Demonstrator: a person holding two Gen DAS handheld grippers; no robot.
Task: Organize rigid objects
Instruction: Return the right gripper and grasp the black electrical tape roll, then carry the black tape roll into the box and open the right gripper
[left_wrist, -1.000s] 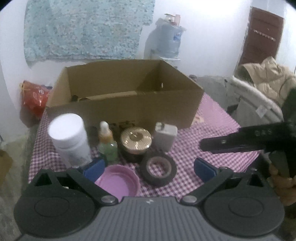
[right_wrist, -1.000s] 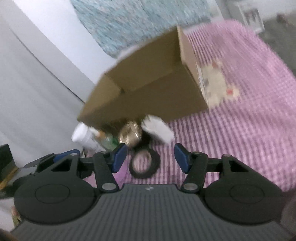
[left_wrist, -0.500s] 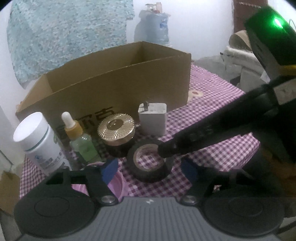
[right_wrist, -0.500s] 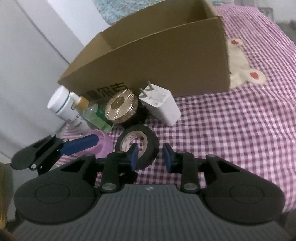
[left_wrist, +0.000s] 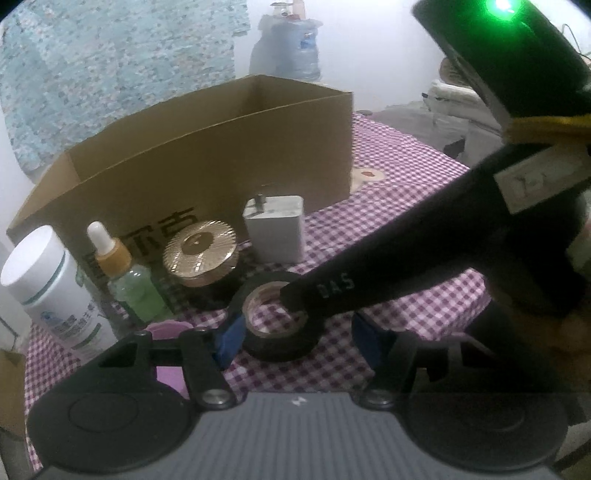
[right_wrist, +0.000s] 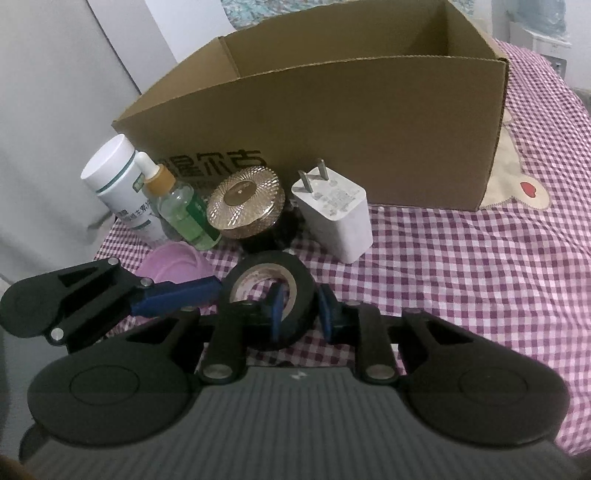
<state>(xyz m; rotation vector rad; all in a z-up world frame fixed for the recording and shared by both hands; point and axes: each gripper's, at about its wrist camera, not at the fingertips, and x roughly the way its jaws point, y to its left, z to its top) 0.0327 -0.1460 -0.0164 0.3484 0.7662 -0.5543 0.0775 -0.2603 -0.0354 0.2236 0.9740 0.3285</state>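
**Left wrist view.** The left gripper (left_wrist: 295, 338) pointed down at a black roll of electrical tape (left_wrist: 277, 321) lying flat on the purple-and-white checked tablecloth (left_wrist: 388, 236). Its jaws had just been closing. The left blue pad (left_wrist: 229, 338) lay against the outer wall of the roll, while the right pad (left_wrist: 364, 341) stood clear of it, so the left gripper was released and gripped nothing. Judged from this, it served to steady the roll from the outside. One black finger of the right gripper (left_wrist: 295, 302) reached into the core of the roll from the right. Behind the roll stood a white plastic pill bottle (left_wrist: 51, 291), a green glass dropper bottle (left_wrist: 129, 280), a gold-lidded round jar (left_wrist: 201, 254) and a white plug-in charger block (left_wrist: 275, 232), all in a row before the open brown cardboard box (left_wrist: 207, 155).

**Right wrist view.** The jaws of the right gripper had just been closing and were clenched on the wall of the roll: one pad (right_wrist: 277, 310) sat inside the core, the other (right_wrist: 327, 310) on the outer face. This grip across the wall was probably chosen because the full roll is wide. A pink plastic lid (right_wrist: 173, 264) lay just left of the roll. The roll rested on the cloth, outside the box, and was not yet lifted.
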